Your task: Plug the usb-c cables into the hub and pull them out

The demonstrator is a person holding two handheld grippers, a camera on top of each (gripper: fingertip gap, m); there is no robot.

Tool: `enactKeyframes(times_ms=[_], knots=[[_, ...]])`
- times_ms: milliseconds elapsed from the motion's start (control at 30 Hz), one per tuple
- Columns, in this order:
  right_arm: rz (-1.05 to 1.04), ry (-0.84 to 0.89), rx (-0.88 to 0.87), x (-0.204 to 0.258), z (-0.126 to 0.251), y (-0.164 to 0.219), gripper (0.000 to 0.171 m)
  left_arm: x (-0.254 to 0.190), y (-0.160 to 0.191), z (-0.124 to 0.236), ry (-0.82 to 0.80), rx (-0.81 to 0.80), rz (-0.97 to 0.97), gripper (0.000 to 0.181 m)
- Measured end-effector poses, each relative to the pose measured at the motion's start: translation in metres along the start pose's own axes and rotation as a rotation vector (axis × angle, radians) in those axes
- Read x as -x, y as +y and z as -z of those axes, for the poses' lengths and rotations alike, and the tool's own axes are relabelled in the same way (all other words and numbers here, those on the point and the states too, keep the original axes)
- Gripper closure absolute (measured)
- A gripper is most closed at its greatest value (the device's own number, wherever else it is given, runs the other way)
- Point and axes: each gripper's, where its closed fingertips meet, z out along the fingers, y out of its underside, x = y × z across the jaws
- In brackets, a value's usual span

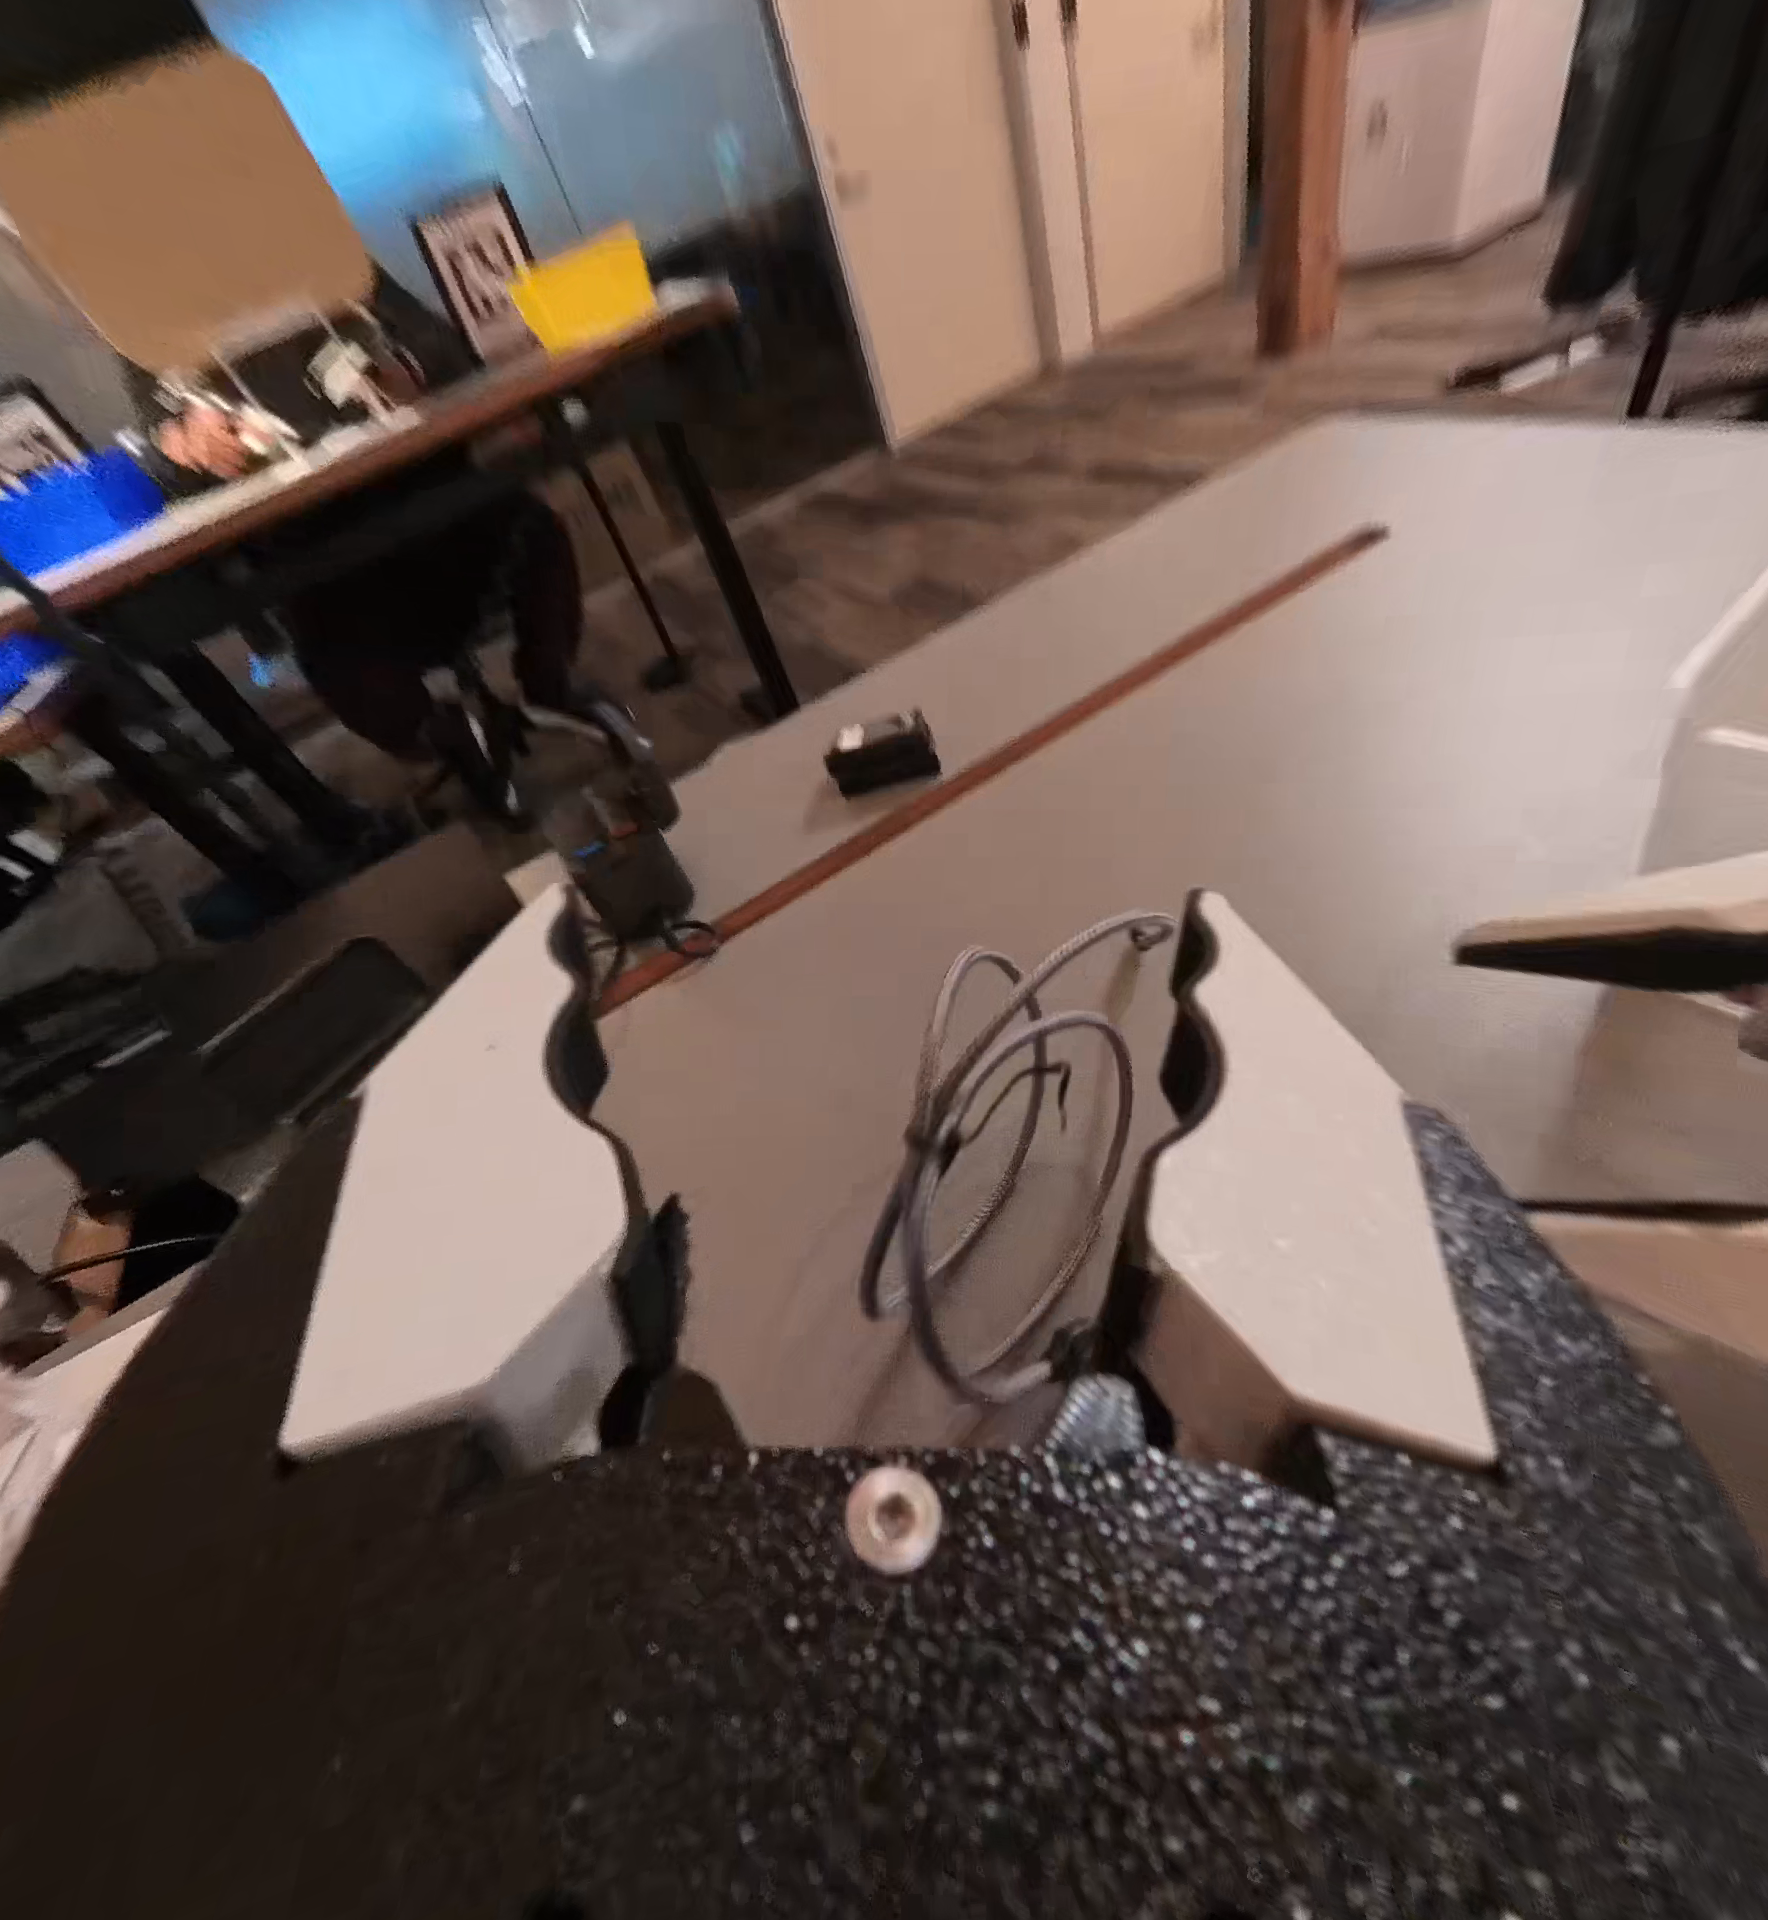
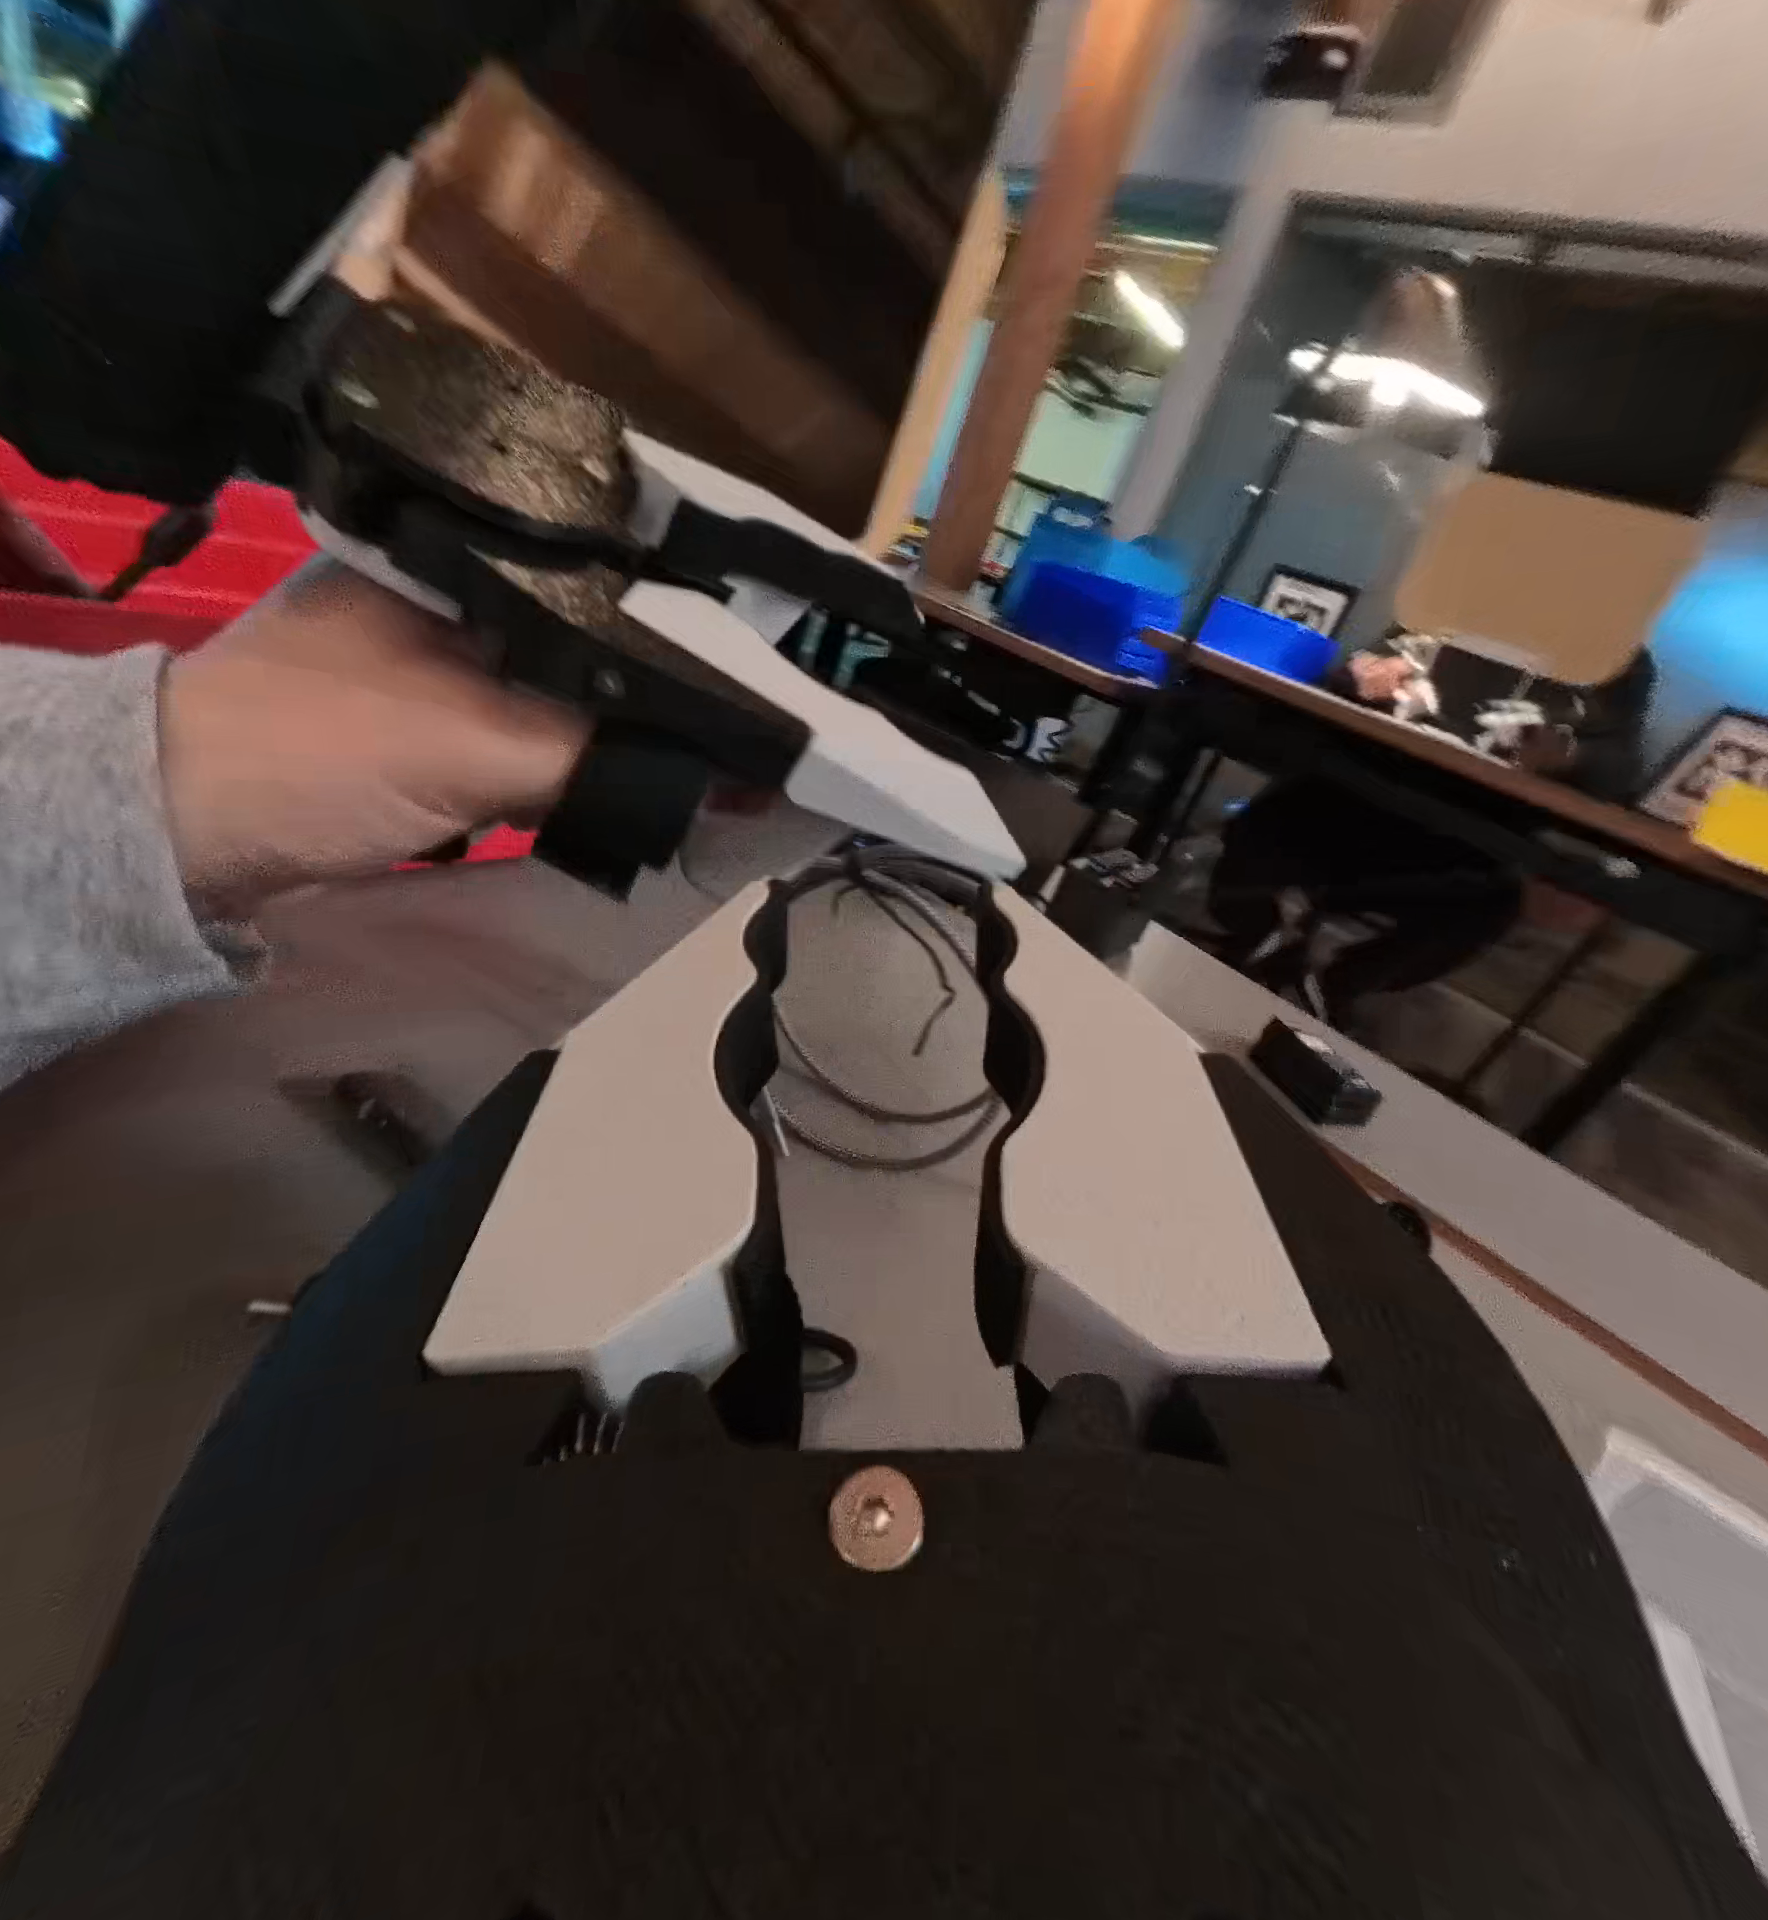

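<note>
Thin grey cable (image 1: 1005, 1153) looped in a loose, tied coil on the pale bench (image 1: 1379, 665), left tongs (image 1: 875, 961) wide apart around it, right tongs (image 2: 880, 914) apart, small black box (image 1: 882, 750) far off

My left tool (image 1: 875, 925) has a rough, sparkly black base and matt pale fingers (image 1: 1264, 1164). The cable (image 1: 1005, 1143) looks braided grey, the desk (image 1: 1379, 665) smooth and matt.

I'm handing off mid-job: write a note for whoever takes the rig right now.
Left hand-held gripper: open, empty, over the coiled grey cable.
Right hand-held gripper: open, empty, aimed at the same coil from the other side.
The cable lies loose on the table; a small black box sits farther off.
No hub identifiable.
Done: nothing visible.
Left: grasp the cable, plug in, pull out.
</note>
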Motion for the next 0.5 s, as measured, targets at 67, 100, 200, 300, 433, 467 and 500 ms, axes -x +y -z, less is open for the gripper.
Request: enactKeyframes(times_ms=[67, 100, 200, 300, 433, 467, 500], knots=[[0.098, -0.003, -0.017, 0.009, 0.002, -0.002, 0.143, 0.008, 0.005, 0.027, -0.023, -0.055, 0.021, 0.089], [0.155, 0.014, -0.013, 0.011, 0.002, -0.001, 0.142, 0.008, 0.011, 0.039, -0.025, -0.069, 0.038, 0.088], [0.208, 0.029, 0.010, 0.015, 0.000, 0.007, 0.143, -0.017, 0.041, 0.064, 0.081, -0.094, -0.020, 0.089], [0.171, -0.018, 0.041, 0.017, -0.001, 0.017, 0.142, -0.043, 0.079, 0.077, 0.199, 0.009, -0.165, 0.087], [0.165, -0.121, 0.046, 0.029, 0.002, 0.015, 0.142, -0.063, 0.114, 0.087, 0.400, 0.148, -0.253, 0.092], [0.190, -0.110, 0.050, 0.027, 0.003, 0.014, 0.143, -0.073, 0.124, 0.092, 0.508, 0.203, -0.252, 0.097], [0.214, -0.093, 0.050, 0.025, 0.004, 0.014, 0.145, -0.077, 0.136, 0.097, 0.582, 0.272, -0.243, 0.104]])
